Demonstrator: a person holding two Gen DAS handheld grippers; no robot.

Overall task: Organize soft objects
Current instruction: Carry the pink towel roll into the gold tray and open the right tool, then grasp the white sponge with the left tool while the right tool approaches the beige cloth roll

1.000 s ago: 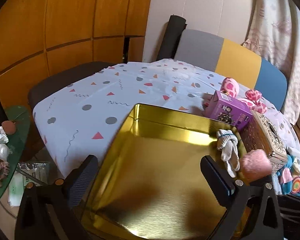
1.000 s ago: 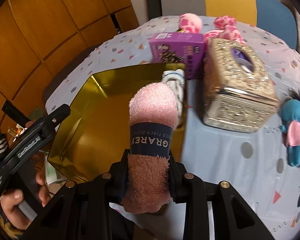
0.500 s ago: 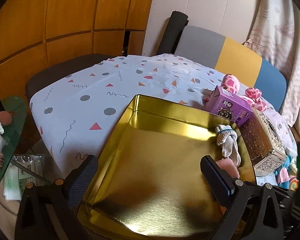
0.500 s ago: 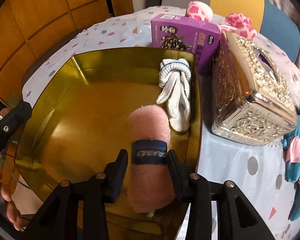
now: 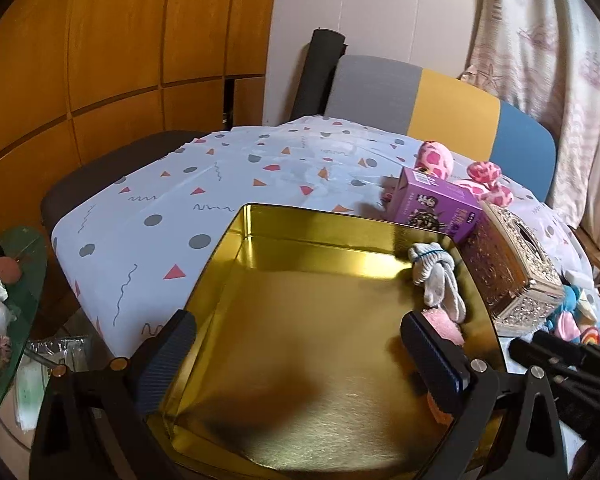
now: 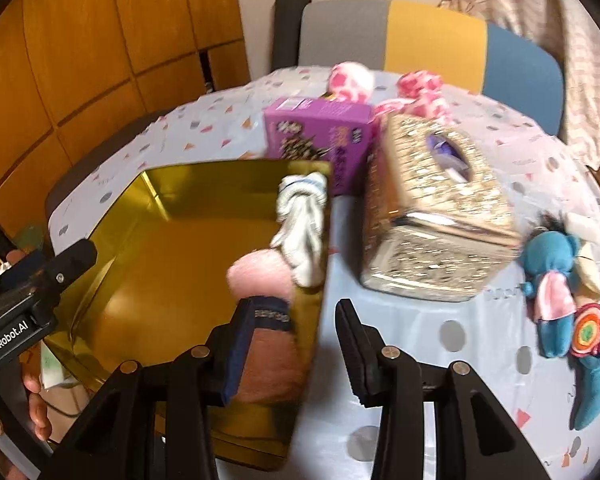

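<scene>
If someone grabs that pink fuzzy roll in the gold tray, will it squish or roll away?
The pink towel roll looks fluffy, so it would probably squish. Its paper band likely keeps it rolled. It might roll on the shiny gold tray, though the white gloves lying beside it could stop it.

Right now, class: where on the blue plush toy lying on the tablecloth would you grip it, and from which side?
Grip the blue plush toy across its rounded body, coming from above. It lies flat on the tablecloth with bare cloth on its near side, while its limbs and the striped disc beside it look too floppy to hold firmly.
</scene>
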